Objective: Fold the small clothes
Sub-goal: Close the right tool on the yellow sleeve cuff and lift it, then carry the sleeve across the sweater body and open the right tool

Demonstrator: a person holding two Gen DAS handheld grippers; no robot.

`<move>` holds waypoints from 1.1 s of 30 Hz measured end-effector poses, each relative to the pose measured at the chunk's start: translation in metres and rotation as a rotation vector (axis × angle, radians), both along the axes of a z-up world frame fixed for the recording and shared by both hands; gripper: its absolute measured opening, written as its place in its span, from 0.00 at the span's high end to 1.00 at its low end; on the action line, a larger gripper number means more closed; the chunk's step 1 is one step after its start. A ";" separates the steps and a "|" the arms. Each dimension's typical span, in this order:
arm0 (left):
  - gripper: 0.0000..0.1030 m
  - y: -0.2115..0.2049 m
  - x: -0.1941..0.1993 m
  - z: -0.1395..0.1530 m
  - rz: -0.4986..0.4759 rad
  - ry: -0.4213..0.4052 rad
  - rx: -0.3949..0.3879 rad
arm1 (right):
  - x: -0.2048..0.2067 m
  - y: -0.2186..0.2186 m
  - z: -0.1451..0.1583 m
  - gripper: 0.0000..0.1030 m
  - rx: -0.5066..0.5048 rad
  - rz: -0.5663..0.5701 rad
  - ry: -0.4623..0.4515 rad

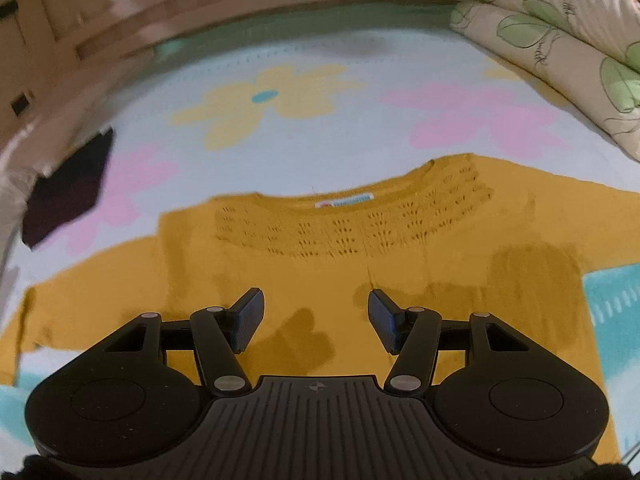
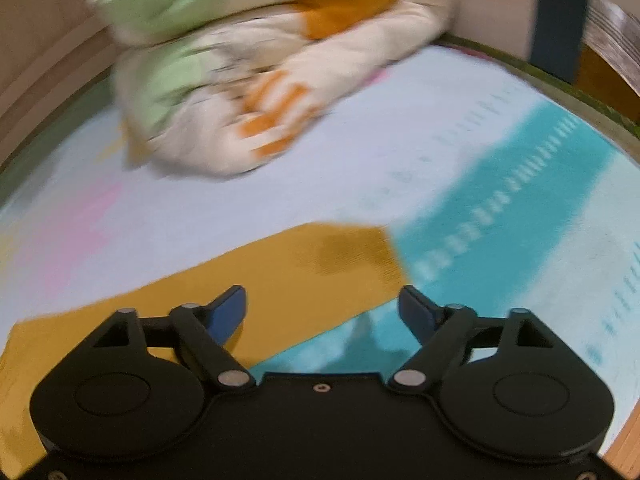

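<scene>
A mustard-yellow knit sweater (image 1: 328, 256) lies flat on a flowered bedspread (image 1: 360, 80), neckline and label away from me, sleeves spread to both sides. My left gripper (image 1: 316, 312) hovers over the sweater's chest, jaws open with nothing between them. In the right wrist view, one yellow sleeve (image 2: 280, 280) stretches across the spread toward its cuff (image 2: 360, 248). My right gripper (image 2: 322, 308) hangs above the sleeve's lower edge, jaws wide open and empty; that picture is blurred.
A rolled cream quilt (image 1: 560, 40) with green leaf prints lies at the far right; it also fills the top of the right wrist view as the quilt (image 2: 240, 80). A dark folded cloth (image 1: 68, 196) rests at the left. A wooden bed frame (image 1: 240, 4) bounds the far side.
</scene>
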State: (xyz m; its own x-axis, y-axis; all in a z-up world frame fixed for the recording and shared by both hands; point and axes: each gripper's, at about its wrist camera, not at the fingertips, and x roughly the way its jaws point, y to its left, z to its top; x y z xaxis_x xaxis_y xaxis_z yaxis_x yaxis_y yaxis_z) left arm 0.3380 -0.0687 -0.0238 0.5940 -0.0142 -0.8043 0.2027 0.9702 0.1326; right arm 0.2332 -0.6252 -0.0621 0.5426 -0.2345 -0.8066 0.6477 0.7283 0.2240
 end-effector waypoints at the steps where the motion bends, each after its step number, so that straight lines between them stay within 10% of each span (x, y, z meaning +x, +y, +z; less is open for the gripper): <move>1: 0.45 0.000 0.003 -0.004 0.005 0.015 0.004 | -0.001 -0.008 -0.005 0.16 -0.005 -0.018 -0.006; 8: 0.45 0.004 0.016 -0.024 0.021 0.058 0.035 | 0.003 -0.029 -0.034 0.18 0.071 -0.005 -0.074; 11: 0.45 0.010 0.021 -0.025 0.039 0.064 0.030 | 0.011 -0.024 -0.040 0.35 0.076 0.034 -0.082; 14: 0.45 0.018 0.027 -0.023 0.060 0.059 0.025 | 0.019 -0.021 -0.039 0.87 0.136 0.073 -0.081; 33: 0.45 0.114 0.038 0.016 0.177 -0.009 -0.034 | 0.119 0.240 0.133 0.87 0.228 0.595 -0.329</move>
State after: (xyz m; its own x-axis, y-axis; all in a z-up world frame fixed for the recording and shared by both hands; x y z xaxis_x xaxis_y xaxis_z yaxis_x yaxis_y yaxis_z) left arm 0.3761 0.0450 -0.0082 0.5967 0.0641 -0.7999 0.0275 0.9946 0.1002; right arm 0.3524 -0.3852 0.0705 0.7494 0.3317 -0.5731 0.0281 0.8487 0.5281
